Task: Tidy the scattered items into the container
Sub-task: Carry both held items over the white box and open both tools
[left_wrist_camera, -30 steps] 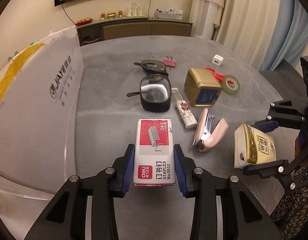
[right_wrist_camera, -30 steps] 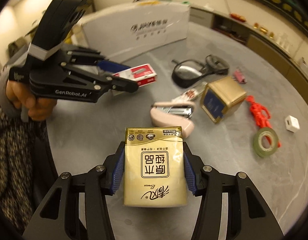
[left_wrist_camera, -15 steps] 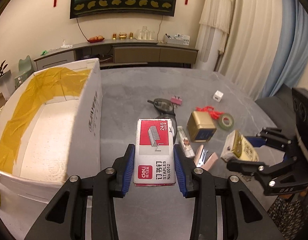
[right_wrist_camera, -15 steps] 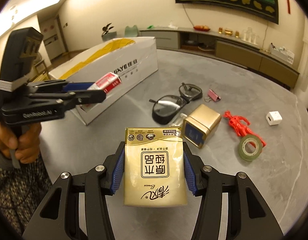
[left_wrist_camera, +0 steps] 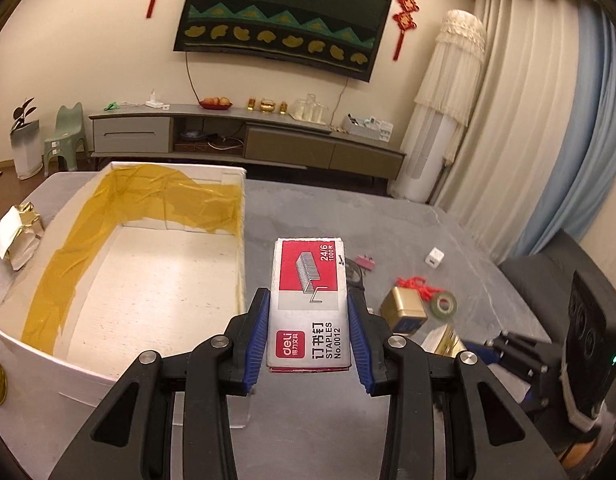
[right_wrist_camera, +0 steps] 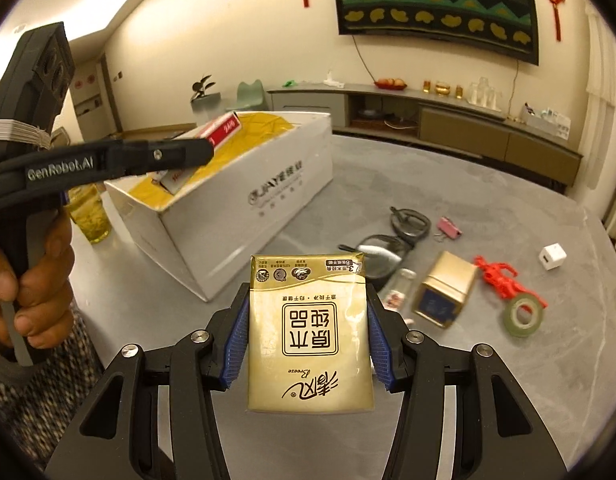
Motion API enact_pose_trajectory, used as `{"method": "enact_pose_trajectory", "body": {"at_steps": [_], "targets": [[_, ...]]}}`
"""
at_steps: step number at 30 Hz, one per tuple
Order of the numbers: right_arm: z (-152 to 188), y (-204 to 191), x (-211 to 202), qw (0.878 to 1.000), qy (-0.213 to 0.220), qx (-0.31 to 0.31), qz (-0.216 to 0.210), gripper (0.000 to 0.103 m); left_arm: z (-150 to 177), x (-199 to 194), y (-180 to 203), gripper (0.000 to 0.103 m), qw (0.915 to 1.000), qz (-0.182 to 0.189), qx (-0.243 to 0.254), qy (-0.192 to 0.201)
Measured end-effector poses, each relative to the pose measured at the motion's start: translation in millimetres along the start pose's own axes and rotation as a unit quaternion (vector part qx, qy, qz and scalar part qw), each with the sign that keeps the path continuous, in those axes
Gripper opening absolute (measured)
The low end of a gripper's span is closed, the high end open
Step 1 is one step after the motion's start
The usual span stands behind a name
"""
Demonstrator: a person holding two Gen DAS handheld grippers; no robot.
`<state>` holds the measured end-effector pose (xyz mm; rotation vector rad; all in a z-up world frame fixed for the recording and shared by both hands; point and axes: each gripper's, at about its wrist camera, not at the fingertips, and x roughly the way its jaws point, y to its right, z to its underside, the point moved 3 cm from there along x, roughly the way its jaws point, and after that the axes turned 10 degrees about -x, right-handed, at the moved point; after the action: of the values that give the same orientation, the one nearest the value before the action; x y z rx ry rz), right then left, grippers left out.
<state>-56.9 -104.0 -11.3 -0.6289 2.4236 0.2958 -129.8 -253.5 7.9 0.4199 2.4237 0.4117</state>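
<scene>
Above table [left_wrist_camera: 427, 216], staple box [left_wrist_camera: 309, 304] fills left claw [left_wrist_camera: 309, 334].

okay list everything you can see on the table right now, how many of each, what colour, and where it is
cardboard box: 1, white with yellow tape inside, left side of table
staples box: 1, red and grey, held in the left gripper
tissue pack: 1, gold, held in the right gripper
tin: 1, gold with blue panel, on table right of the box
tape roll: 1, green, beside the tin
red cord: 1, red, touching the tape roll
charger cube: 1, white, far right
binder clip: 1, pink, behind the glasses
glasses: 2 pairs, dark, mid table
small bottle: 1, clear, left of tin
left gripper: black, blue pads
right gripper: black, blue pads
hand: 1, gripping the left handle
</scene>
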Motion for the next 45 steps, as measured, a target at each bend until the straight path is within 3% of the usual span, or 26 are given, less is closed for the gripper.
{"method": "enact_pose_trajectory", "body": {"at_steps": [6, 22, 32, 45], "targets": [[-28.4, -20.5, -1.4, 1.0, 0.024, 0.011, -0.008, 0.055, -9.6, -16.7, -19.4, 0.039, 0.9996, 0.002, -0.025, 0.014], [-110.6, -71.7, 24.0, 0.999, 0.04, -0.005, -0.025, 0.055, -36.6, -44.1, -74.8, 0.039, 0.9953, -0.005, -0.089, 0.04], [-137.4, -103.0, 51.3, 0.998, 0.028, -0.034, -0.037, 0.055, -55.1, -58.8, -122.8, 0.039, 0.9881, -0.023, -0.141, 0.056], [-156.3, -123.1, 106.5, 0.998, -0.019, -0.054, -0.039, 0.055, -61.7, -38.5, -156.3, 0.039, 0.9817, -0.052, -0.181, 0.029]]}}
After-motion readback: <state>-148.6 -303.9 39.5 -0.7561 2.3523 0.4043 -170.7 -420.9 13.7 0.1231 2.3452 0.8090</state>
